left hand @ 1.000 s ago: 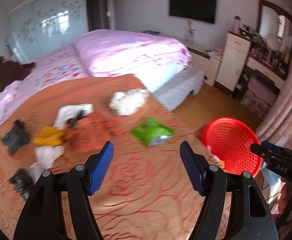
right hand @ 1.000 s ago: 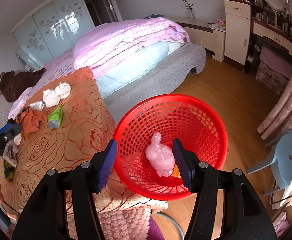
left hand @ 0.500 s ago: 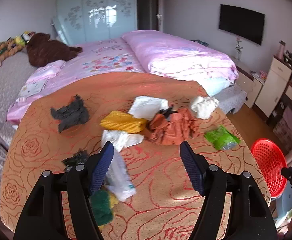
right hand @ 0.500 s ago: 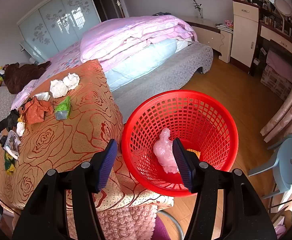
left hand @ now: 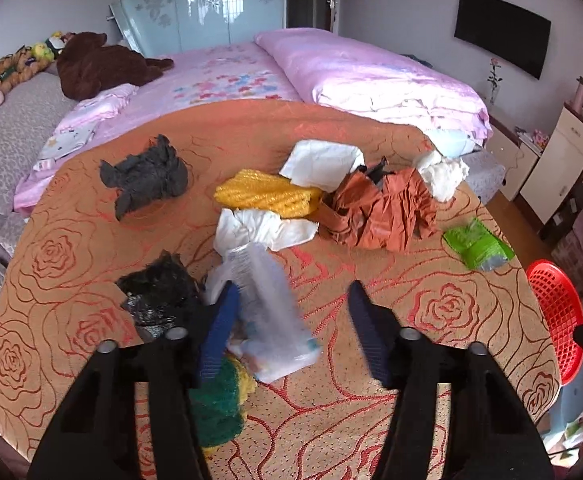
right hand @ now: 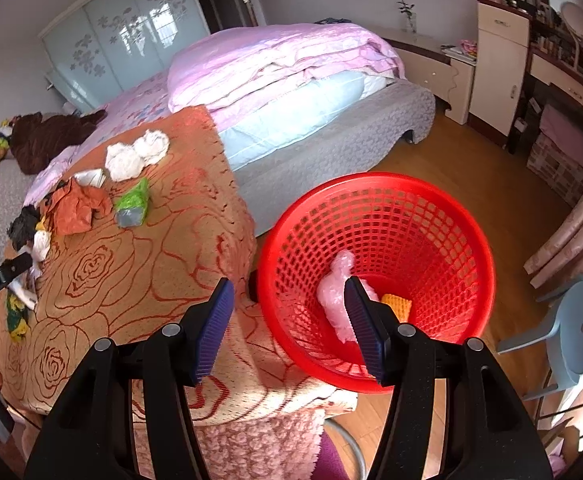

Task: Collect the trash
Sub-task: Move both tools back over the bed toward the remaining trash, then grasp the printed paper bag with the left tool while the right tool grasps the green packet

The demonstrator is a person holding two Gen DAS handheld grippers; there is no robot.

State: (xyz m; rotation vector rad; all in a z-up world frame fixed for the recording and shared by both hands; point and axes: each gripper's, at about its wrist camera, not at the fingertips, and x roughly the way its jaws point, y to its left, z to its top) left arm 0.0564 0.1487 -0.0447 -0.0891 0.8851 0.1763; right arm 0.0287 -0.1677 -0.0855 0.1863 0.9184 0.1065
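Crowding the half-closing, unclamped left claw (left hand: 291,328): clear wrapper (left hand: 269,304), black bag (left hand: 159,294), green-yellow net (left hand: 219,400).

A home bedroom. A bed (left hand: 331,76) with pink bedding fills the middle; behind it stand frosted sliding wardrobe doors (left hand: 199,4). A wall-mounted television (left hand: 501,32) hangs beside the bed, with a dressing table (right hand: 563,80) nearby.

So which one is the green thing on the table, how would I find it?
Start at the round table with the orange rose-patterned cloth, then look to the side nearest the red basket. The green packet lies alone there, just past the crumpled orange paper. It is the only bright green, shiny piece.
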